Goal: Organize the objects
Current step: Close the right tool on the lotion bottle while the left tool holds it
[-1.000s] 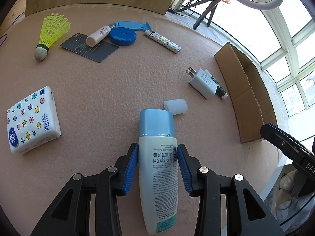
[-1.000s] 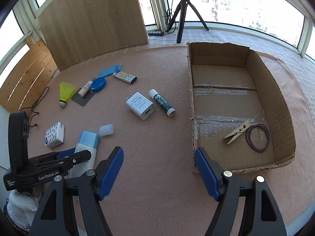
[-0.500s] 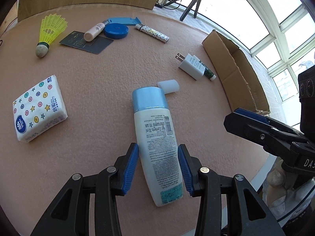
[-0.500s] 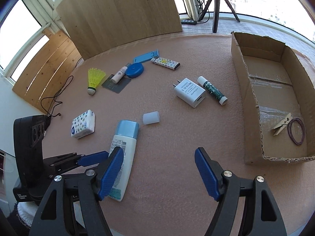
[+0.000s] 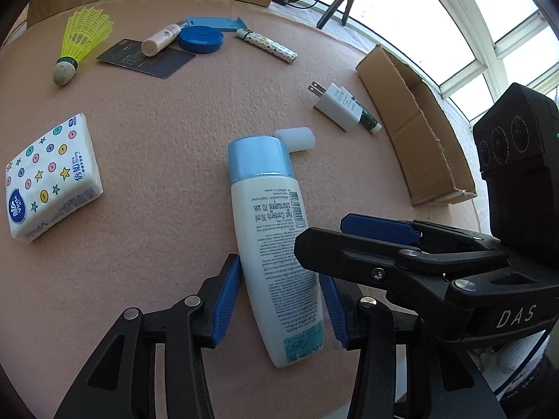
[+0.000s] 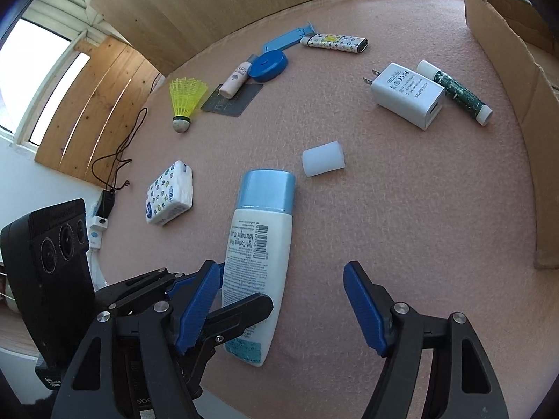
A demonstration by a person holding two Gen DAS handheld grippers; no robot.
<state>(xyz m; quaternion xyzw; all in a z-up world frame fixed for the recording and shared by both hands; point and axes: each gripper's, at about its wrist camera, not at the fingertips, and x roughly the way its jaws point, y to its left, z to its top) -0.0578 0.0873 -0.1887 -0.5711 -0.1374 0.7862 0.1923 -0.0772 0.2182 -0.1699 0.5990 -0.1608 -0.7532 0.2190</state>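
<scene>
Bottle (image 5: 276, 244), white with a blue cap, lies flat on the pink mat (image 5: 157, 146), cap toward 12 o'clock, base toward 6. Left gripper (image 5: 279, 296) straddles its lower body, jaws narrow, blue pads (image 5: 227, 289) at either flank; whether they press it or merely flank it, cannot tell. Right gripper (image 6: 279, 310) hovers just right of the bottle, jaws wide, nothing between them.

Left view only: right gripper's body crossing in from 3 o'clock, covering part of the bottle's right edge. Right view only: left gripper (image 6: 195, 300) seen from the side at 8 o'clock, a black cable (image 6: 118, 153) off the mat's edge at 9 o'clock, and the charger's printed face.

Count, one of each: shuttlecock (image 5: 80, 42), tissue pack (image 5: 49, 178), dark card (image 5: 145, 57), small cream tube (image 5: 160, 39), round blue case (image 5: 201, 37), flat blue piece (image 5: 213, 23), patterned lighter (image 5: 267, 46), white charger (image 6: 407, 94), green stick (image 6: 454, 92), loose white cap (image 6: 323, 159) just past the bottle's cap at 1 o'clock. Cardboard box (image 5: 412, 129) sits at 2 o'clock; its inside is not visible.
</scene>
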